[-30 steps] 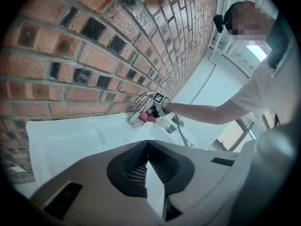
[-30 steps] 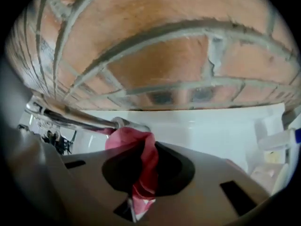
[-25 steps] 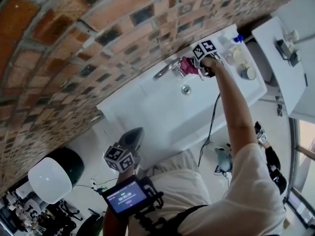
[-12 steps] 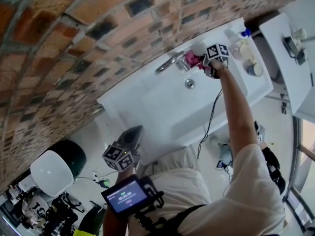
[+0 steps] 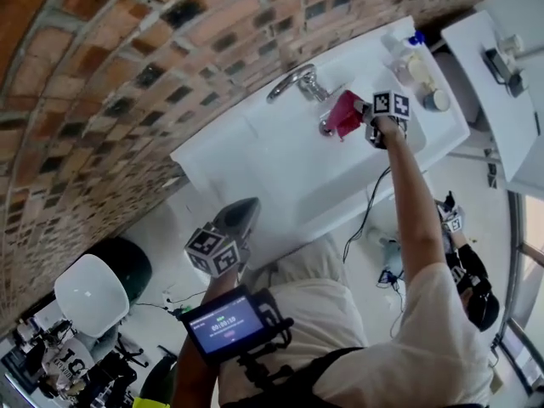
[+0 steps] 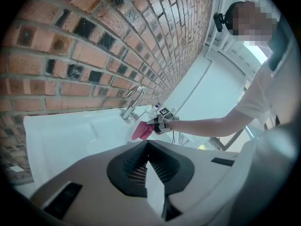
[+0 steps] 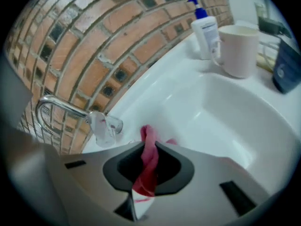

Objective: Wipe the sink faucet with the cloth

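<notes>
- The sink faucet [image 5: 293,82] stands at the back rim of the white sink [image 5: 255,160], tight against the brick wall [image 5: 127,75]. Its curved chrome spout arches out over the basin.
- The person's right arm [image 5: 408,202] is stretched almost straight across the sink. The wrist is tipped so that the tool points down into the basin.
- The left gripper [image 5: 245,209] hangs low at the near edge of the sink, well apart from the faucet. Its jaws are pressed together with nothing between them, so it takes no part in the wiping.
- The right gripper [image 5: 364,113] is clamped on the cloth [image 5: 344,113]. In the right gripper view a twisted pink strand runs between the jaws and a small bunch pokes out ahead of the tips.
- The cloth is over the basin, near the faucet's base but not touching it. Seen along the right jaws, the faucet sits off to the upper left with bare white sink between it and the cloth.
- Progress, as a judgement: the chrome shows no smear or wet trace, so I cannot tell how much has been wiped. With the cloth off the metal, this is either a gap between passes or the end of the job. If more is due, the cloth must go back to the spout and base.
- A soap bottle [image 7: 204,27] and a mug [image 7: 237,48] stand on the far rim.
</notes>
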